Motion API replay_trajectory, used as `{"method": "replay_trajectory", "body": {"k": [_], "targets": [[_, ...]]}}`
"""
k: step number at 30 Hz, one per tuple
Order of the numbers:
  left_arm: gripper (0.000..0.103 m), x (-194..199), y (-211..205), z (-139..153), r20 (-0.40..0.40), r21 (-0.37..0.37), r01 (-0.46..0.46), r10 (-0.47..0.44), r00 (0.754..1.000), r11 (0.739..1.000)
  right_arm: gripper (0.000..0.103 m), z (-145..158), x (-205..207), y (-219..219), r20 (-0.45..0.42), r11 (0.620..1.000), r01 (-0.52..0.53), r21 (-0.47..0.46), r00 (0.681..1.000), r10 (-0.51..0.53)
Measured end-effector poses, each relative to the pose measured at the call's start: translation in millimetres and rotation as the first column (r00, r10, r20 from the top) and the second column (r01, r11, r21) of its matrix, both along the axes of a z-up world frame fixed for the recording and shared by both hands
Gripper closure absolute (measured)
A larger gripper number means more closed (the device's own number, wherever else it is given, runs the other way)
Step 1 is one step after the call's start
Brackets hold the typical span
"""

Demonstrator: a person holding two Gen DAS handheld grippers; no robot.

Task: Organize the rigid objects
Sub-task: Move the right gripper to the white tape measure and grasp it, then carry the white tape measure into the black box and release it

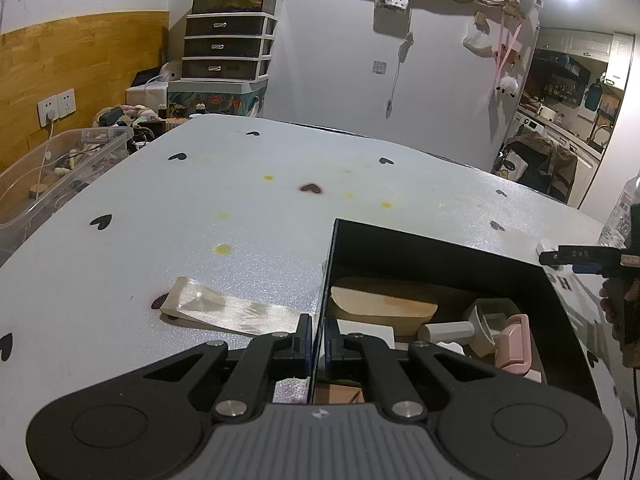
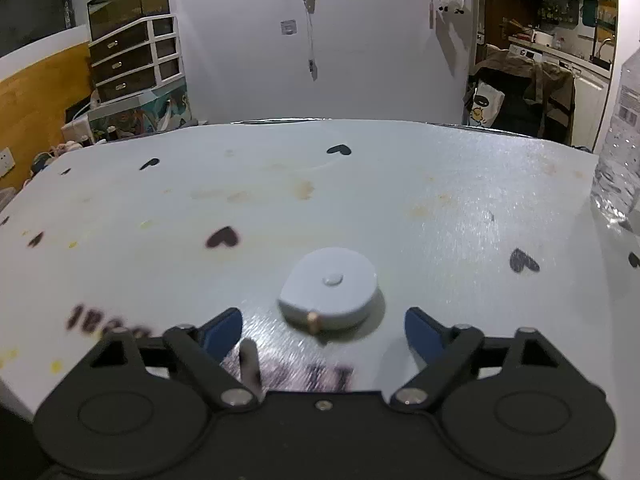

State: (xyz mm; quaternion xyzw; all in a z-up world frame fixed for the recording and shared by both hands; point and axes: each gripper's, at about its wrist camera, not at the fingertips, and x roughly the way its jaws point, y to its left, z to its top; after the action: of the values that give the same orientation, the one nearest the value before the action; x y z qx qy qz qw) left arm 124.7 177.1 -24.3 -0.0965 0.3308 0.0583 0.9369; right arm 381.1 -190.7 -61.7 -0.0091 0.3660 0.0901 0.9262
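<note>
the left gripper (image 1: pixel 318 338) is clenched on the thin left wall of a black box (image 1: pixel 440 248); one finger is outside the wall and one is inside. the box sits on the pale surface (image 1: pixel 240 200) with little black hearts. inside it lie a tan wooden block (image 1: pixel 384 306), a pink thing (image 1: pixel 514 344) and what may be a small grey scoop (image 1: pixel 468 330). a see-through strip (image 1: pixel 232 312) lies just left of the box.

the right gripper (image 2: pixel 324 330) is spread apart and grasps nothing. a round pale blue tape measure (image 2: pixel 330 286) lies flat on the surface just ahead, between the fingers but not touching them. a clear bottle (image 2: pixel 620 140) stands far right.
</note>
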Motion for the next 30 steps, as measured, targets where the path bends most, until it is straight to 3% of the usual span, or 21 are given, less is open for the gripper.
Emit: {"method": "replay_trajectory", "body": {"k": [7, 11, 30], "targets": [[0.098, 0, 0, 0, -0.001, 0.001, 0.000, 0.000, 1.000, 1.000, 0.027, -2, 16, 3, 0.014, 0.999, 0.019, -0.033, 1.000, -0.019], [0.098, 0, 0, 0, -0.001, 0.001, 0.000, 0.000, 1.000, 1.000, 0.044, -2, 15, 5, 0.032, 0.999, 0.000, -0.039, 0.999, 0.002], [0.098, 0, 1, 0, -0.001, 0.002, -0.002, 0.002, 1.000, 1.000, 0.045, 10, -25, 12, 0.021, 0.995, -0.100, 0.003, 0.995, 0.099]]}}
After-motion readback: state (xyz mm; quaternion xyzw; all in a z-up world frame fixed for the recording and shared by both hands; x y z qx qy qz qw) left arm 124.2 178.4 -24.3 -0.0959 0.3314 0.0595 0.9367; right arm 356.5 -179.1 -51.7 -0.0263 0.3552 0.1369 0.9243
